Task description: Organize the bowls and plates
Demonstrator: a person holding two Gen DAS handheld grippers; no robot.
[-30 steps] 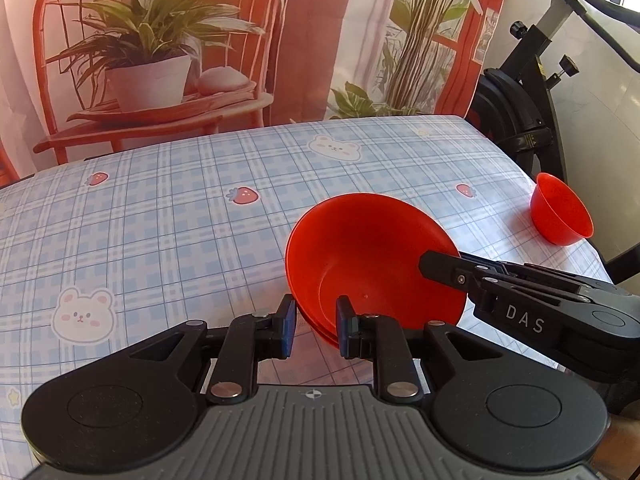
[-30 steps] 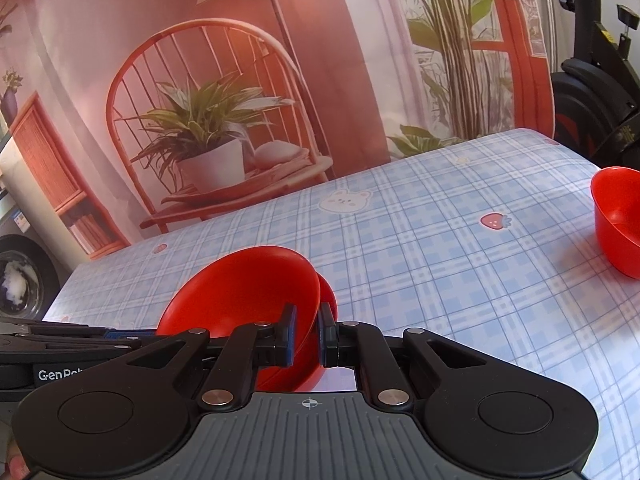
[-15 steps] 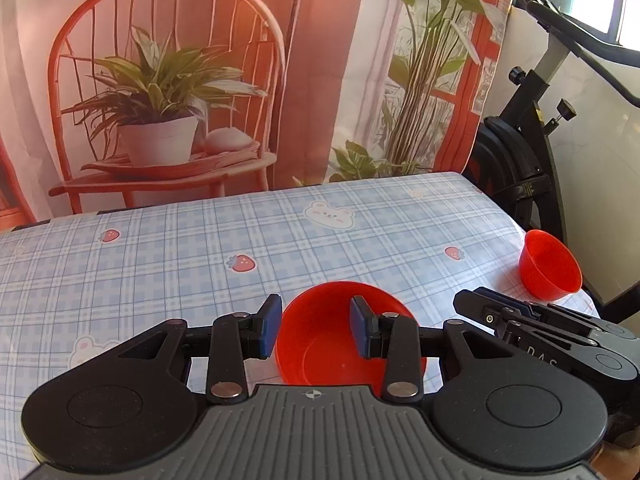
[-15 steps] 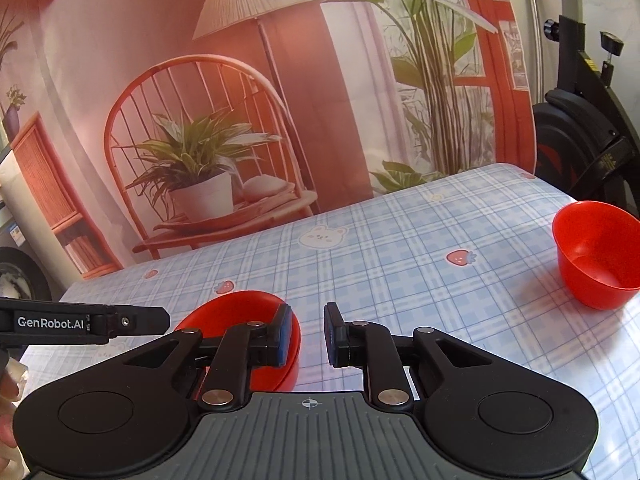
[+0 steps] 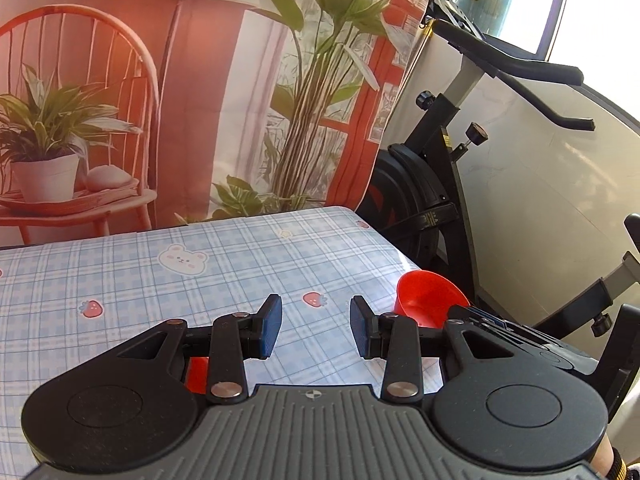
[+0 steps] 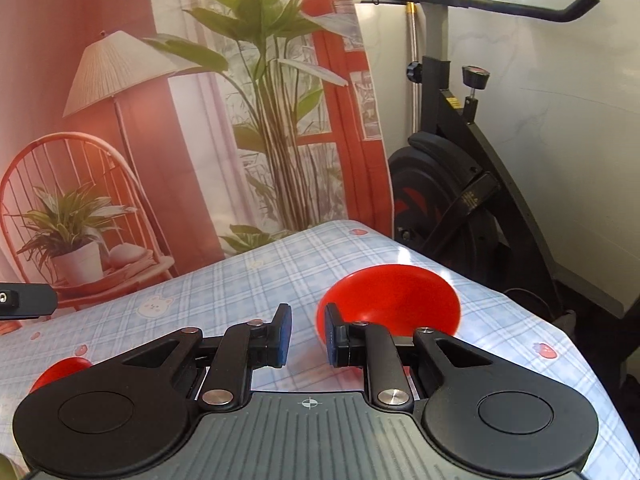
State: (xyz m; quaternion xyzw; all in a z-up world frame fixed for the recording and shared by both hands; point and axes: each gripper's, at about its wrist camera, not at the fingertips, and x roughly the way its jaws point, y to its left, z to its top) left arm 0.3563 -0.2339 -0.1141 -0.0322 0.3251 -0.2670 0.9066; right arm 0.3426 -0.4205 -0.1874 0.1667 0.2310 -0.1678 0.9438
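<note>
Above the checked tablecloth both grippers (left, right) gape empty, a red bowl beyond

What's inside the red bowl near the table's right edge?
In the right wrist view the red bowl looks empty: only bare red wall shows. Its lowest part is hidden behind the right gripper fingers, so the bottom cannot be checked.

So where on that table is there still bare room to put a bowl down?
Most of the checked tablecloth lies bare, from the bear print back to the backdrop. It is crowded at the right edge, by the red bowl, and near the stacked bowls.
</note>
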